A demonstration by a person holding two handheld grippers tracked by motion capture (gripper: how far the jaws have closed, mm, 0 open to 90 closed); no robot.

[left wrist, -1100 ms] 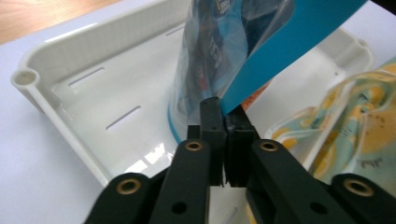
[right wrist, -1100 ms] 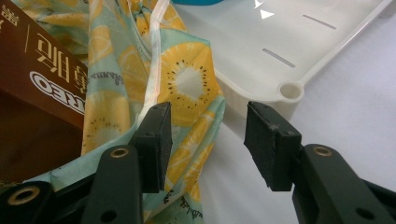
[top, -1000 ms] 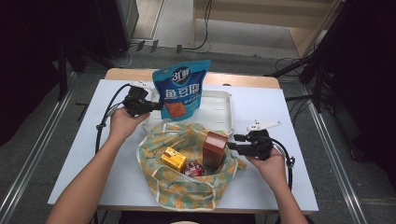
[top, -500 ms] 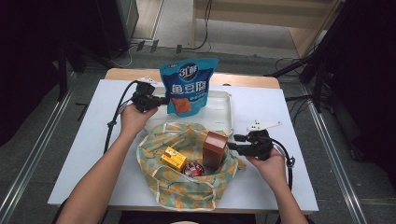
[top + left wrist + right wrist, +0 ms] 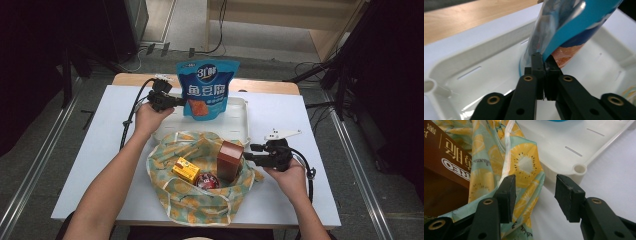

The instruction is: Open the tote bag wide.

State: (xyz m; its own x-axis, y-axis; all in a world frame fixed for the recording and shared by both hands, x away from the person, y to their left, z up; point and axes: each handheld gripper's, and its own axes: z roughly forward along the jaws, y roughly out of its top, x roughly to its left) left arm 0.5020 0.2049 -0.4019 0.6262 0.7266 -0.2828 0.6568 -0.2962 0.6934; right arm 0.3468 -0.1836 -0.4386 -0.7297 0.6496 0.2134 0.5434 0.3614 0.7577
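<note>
A blue snack bag (image 5: 207,90) stands upright over the white tray (image 5: 241,131), and my left gripper (image 5: 181,102) pinches its lower left edge. In the left gripper view the jaws (image 5: 543,60) are nearly together with the bag's edge (image 5: 574,25) between the pads; they have just been opening slightly. My right gripper (image 5: 248,156) stands open at the right rim of the lemon-print cloth bag (image 5: 200,202). In the right gripper view the cloth (image 5: 524,165) lies behind the left jaw, and nothing is gripped between the pads (image 5: 535,186).
Inside the cloth bag stand a brown box (image 5: 229,160), a yellow box (image 5: 186,169) and a small red round tin (image 5: 206,181). The tray's corner (image 5: 579,168) lies just beyond my right gripper. Cables trail from both grippers across the white table.
My left gripper has carried the blue snack bag to the right, from the tray's left end to above its middle. The right gripper and the cloth bag have stayed put.
</note>
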